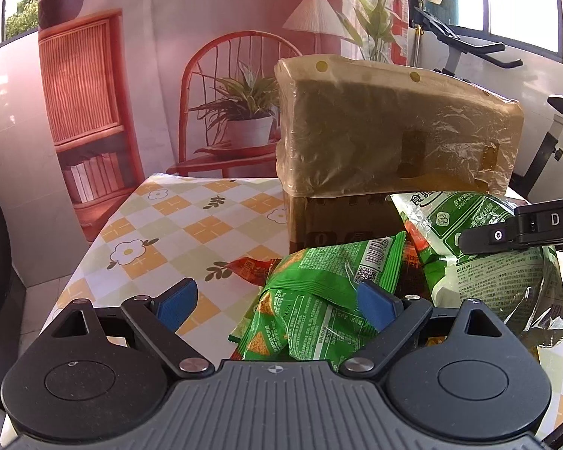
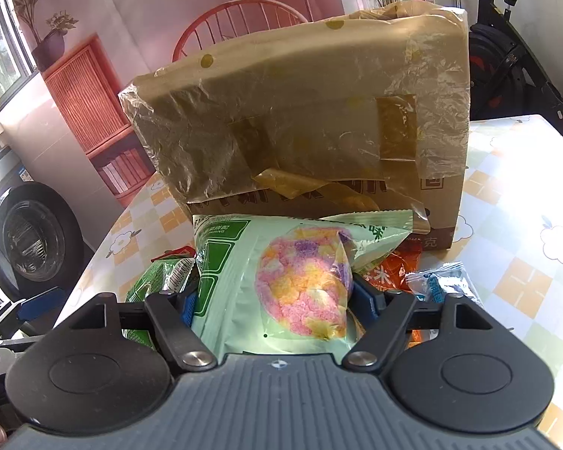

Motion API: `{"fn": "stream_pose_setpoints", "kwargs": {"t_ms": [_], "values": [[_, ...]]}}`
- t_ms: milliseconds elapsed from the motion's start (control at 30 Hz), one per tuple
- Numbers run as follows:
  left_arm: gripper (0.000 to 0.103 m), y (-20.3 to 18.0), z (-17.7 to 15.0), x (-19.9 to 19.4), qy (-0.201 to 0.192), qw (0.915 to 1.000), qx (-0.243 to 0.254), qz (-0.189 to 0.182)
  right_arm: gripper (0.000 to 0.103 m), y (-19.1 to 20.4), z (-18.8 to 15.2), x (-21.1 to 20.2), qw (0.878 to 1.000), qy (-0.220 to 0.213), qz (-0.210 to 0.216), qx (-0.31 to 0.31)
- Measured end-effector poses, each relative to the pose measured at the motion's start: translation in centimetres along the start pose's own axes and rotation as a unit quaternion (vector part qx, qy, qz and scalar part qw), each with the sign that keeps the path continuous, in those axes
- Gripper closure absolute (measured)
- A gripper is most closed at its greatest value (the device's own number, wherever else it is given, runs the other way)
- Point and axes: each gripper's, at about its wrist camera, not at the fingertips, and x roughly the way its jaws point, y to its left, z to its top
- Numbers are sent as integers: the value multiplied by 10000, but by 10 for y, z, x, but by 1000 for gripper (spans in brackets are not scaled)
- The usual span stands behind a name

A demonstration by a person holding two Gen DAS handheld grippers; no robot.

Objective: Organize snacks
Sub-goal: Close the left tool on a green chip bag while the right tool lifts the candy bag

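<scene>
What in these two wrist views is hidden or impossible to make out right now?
- Inside of the cardboard box: both views show only its plastic-covered outer wall.
- Orange packet: right wrist view, mostly covered by the pale green snack bag.
- Red packet: left wrist view, tucked behind the green chip bag.
- Right gripper finger contact: the bag covers its fingers.

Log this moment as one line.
right gripper: shut on pale green snack bag | left gripper: open over green packet | cardboard box: behind pile
</scene>
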Motion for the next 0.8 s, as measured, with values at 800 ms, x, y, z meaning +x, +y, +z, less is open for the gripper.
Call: {"fn": "stream_pose_setpoints", "kwargs": {"t_ms": [800], "values": [[9,-36,-6,40,471,9934,953,-419,30,-35,-13,-44,9940,-1059,-115,-243]]}}
